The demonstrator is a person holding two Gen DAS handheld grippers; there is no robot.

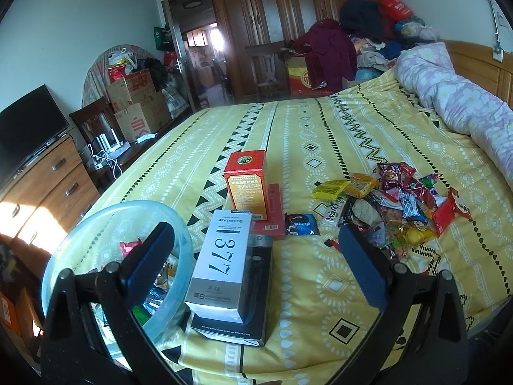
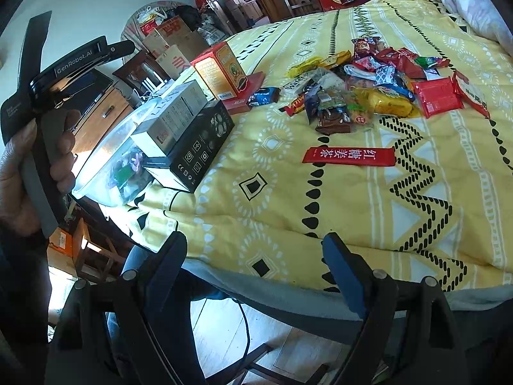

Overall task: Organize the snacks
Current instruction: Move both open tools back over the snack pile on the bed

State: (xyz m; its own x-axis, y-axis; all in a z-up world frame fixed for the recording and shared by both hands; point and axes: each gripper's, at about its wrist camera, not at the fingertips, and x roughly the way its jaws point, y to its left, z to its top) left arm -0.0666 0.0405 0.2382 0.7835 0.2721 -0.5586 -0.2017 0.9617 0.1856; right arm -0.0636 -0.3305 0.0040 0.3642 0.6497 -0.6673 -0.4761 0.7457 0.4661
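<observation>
A heap of wrapped snacks (image 1: pixel 394 205) (image 2: pixel 368 83) lies on the yellow patterned bedspread (image 1: pixel 320 147). A clear plastic bowl (image 1: pixel 179 224) (image 2: pixel 105 160) at the bed's near left corner holds several packets. A dark blue packet (image 1: pixel 301 224) (image 2: pixel 264 95) lies apart from the heap, and a long red sachet (image 2: pixel 349 156) lies nearer the bed's edge. My left gripper (image 1: pixel 255 229) is open above the stacked boxes beside the bowl, holding nothing. My right gripper (image 2: pixel 255 239) is open over the bed's front edge, with nothing between its fingers.
A white "377" box (image 1: pixel 221 266) lies on a black box (image 2: pixel 198 147). Behind them an orange-red carton (image 1: pixel 247 179) stands on a flat red box (image 1: pixel 272 211). A rolled quilt (image 1: pixel 455 96) lies far right. A hand (image 2: pixel 19 173) holds the left gripper's handle.
</observation>
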